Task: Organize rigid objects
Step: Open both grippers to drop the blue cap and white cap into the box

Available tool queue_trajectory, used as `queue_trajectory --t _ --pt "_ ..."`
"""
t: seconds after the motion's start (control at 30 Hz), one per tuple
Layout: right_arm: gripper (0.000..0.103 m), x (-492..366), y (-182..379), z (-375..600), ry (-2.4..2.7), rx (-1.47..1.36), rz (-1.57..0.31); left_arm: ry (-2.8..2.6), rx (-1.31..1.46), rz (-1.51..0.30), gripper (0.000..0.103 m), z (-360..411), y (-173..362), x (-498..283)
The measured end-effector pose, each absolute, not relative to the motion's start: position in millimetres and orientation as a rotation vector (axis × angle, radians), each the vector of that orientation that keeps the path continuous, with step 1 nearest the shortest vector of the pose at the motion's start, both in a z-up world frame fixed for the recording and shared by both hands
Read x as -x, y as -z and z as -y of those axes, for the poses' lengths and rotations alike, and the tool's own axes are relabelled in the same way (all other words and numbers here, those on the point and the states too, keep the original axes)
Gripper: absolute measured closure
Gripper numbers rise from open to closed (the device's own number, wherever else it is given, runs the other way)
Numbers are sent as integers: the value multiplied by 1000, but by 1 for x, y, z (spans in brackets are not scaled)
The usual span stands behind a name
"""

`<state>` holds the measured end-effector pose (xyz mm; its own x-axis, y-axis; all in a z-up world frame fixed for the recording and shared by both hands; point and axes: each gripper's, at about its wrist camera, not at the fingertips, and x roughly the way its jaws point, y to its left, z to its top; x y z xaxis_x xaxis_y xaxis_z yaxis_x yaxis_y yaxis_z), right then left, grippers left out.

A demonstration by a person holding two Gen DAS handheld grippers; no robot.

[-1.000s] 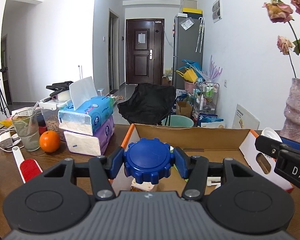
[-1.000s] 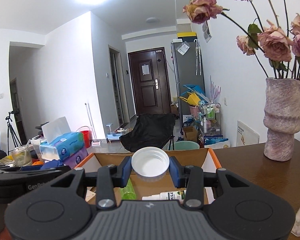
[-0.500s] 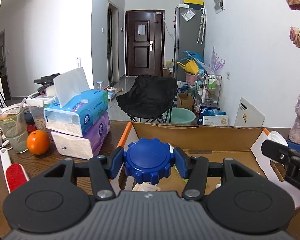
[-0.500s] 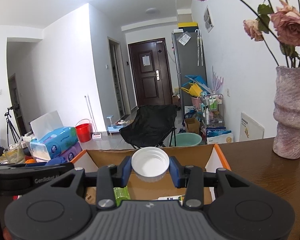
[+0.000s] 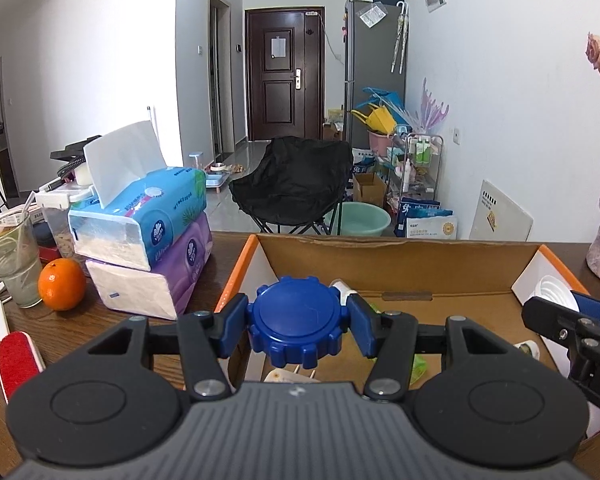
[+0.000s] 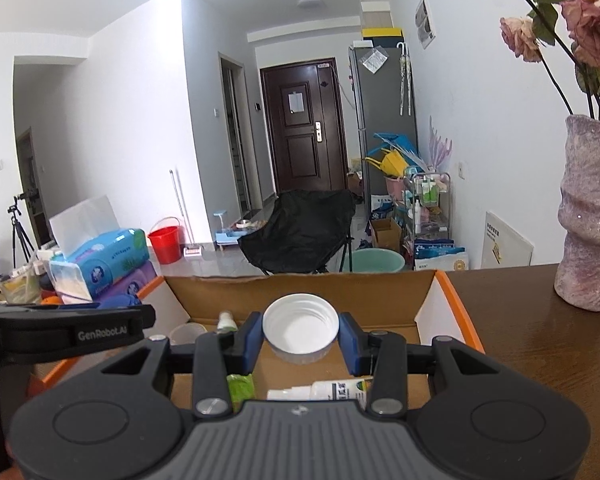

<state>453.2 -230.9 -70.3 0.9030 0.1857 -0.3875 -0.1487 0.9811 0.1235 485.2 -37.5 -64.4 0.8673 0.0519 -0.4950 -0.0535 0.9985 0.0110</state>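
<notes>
On the dark wooden surface (image 5: 204,268) sits an open cardboard box (image 5: 396,256) with orange-edged flaps, the biggest thing in reach. Beside its left wall stand two stacked tissue packs (image 5: 148,236), with an orange (image 5: 61,285) just left of them. Over the box, the left hand-held gripper (image 5: 296,326) clamps a blue knurled lid (image 5: 296,320) between its blue pads, near the left wall. The right hand-held gripper (image 6: 300,336) grips a white cap (image 6: 300,326), hollow side facing the camera, above a white bottle (image 6: 332,390) lying inside the box.
</notes>
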Motion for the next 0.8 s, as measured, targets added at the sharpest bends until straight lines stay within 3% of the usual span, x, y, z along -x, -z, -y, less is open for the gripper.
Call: queue_trajectory --t 0.2,0.23,0.27,0.3,0.37,0.4,0.43,0.47,0.53,0.8 --pt "63 -454 76 231 -164 -87 -432 -50 -19 -533 47 39 68 -486" --pt "63 -455 77 231 -164 -87 -436 -48 -21 -534 46 40 69 -485" --pt "63 -455 77 232 -162 -88 -440 -49 -24 -537 38 40 69 -486" --pt "58 -455 76 232 -159 -88 -441 -53 -26 -537 33 40 69 -485" --pt "36 -455 75 233 -148 -87 -441 -59 -32 -526 19 40 68 -484" --pt "20 -455 75 234 -138 -87 -435 -64 -35 -523 17 40 68 -483" --pt "15 -453 74 235 -132 -86 -427 -70 -33 -521 11 39 67 -483" --pt "15 -453 72 236 -131 -86 -422 -74 -29 -519 4 38 67 -482" --pt "9 -452 72 237 -129 -91 -422 -77 -21 -513 1 35 65 -482" --pt "2 -453 73 237 -113 -79 -428 -91 -20 -521 0 36 64 -482"
